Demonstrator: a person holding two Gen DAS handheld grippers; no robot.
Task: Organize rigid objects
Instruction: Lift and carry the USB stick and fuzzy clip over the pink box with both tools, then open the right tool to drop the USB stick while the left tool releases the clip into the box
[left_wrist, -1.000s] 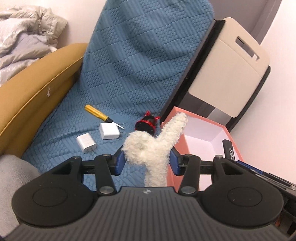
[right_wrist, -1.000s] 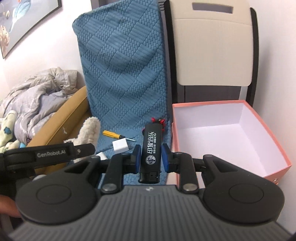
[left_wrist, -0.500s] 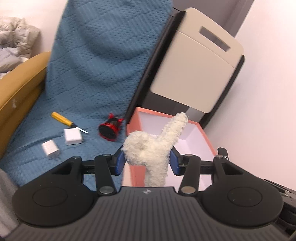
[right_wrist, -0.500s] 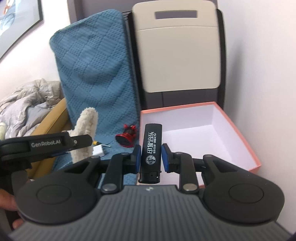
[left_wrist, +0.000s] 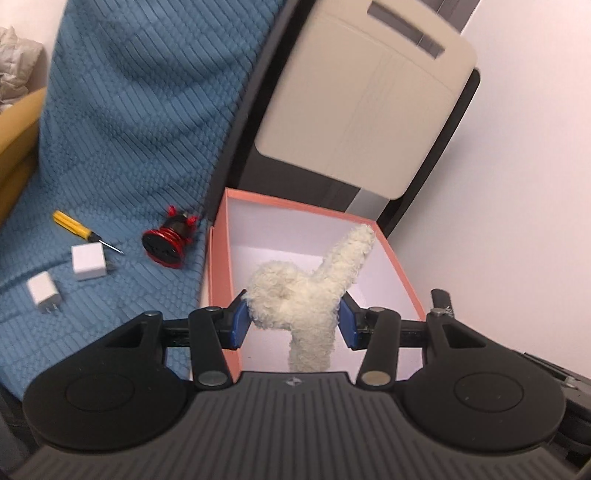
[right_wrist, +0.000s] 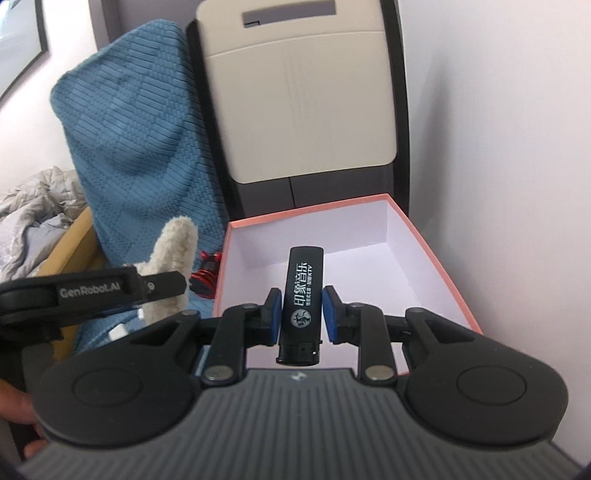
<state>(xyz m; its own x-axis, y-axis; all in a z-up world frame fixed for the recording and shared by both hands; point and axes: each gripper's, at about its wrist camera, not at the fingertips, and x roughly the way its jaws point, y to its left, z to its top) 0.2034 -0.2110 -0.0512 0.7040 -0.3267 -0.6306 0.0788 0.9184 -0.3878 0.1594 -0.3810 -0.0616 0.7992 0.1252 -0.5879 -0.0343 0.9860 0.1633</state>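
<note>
My two wrist views, angled down and close.
Both look over their tools into the same pink box (left_wrist: 400, 275) (right_wrist: 439, 258).

Right claw (right_wrist: 301, 314) gripping black lighter (right_wrist: 301, 295), over pink box (right_wrist: 436, 254)

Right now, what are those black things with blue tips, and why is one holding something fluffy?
They are grabbing tools a person holds, one in each hand. Each carries a camera looking along its two fingers, so you get one picture per tool. The left gripper squeezes a fluffy white toy. The right gripper pinches a black lighter. Both hover by an open pink box, which looks empty. On the blue blanket lie a yellow screwdriver, two white chargers and a red and black round thing.
</note>
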